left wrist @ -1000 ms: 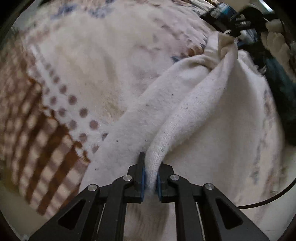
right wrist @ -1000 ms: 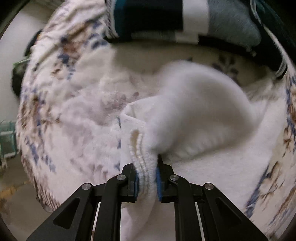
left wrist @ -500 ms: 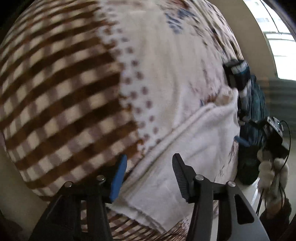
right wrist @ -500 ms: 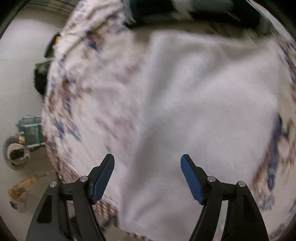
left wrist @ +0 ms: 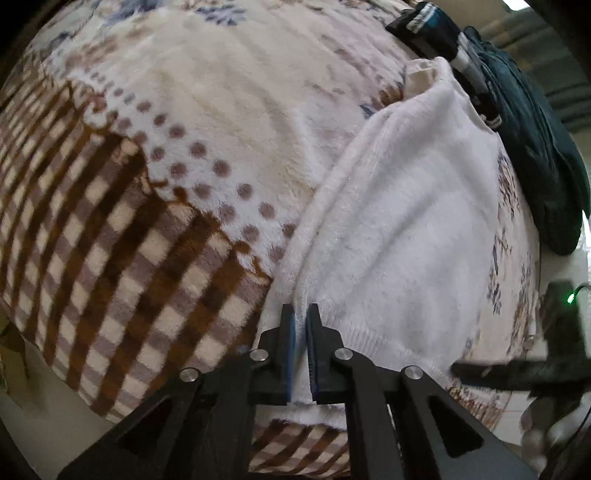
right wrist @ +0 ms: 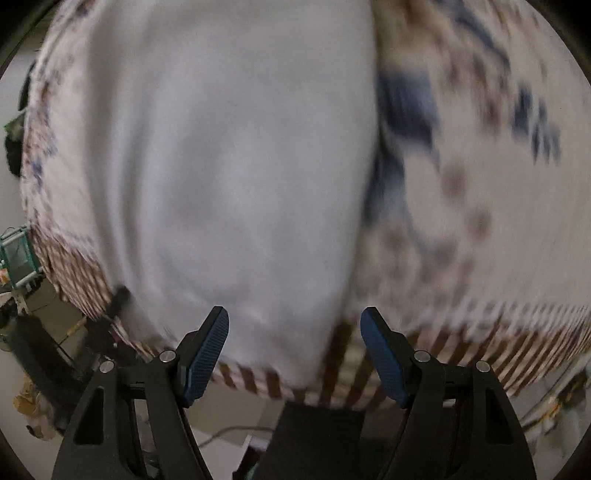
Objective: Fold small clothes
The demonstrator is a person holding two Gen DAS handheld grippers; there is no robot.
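Note:
A white fleecy garment (left wrist: 406, 221) lies flattened on a patterned blanket (left wrist: 184, 110). My left gripper (left wrist: 300, 325) is shut on the garment's near left edge, and white fabric shows between its blue pads. In the right wrist view the picture is blurred by motion. My right gripper (right wrist: 293, 332) hangs over the near end of the same garment (right wrist: 229, 166). Its jaws are wide apart and closing, and the cloth lies below them with the pads not pressing on it.
Dark teal clothing (left wrist: 535, 155) and a striped folded piece (left wrist: 424, 26) lie at the blanket's far right. A dark blurred shape (left wrist: 517, 369) crosses the lower right of the left wrist view. The blanket's checked border (right wrist: 480, 350) ends just beyond my right gripper, with floor clutter (right wrist: 18, 258) below.
Both grippers let go of the white garment. The left one opened, shifted and shut again on its near edge. The right one swung fast across the garment and stays open.

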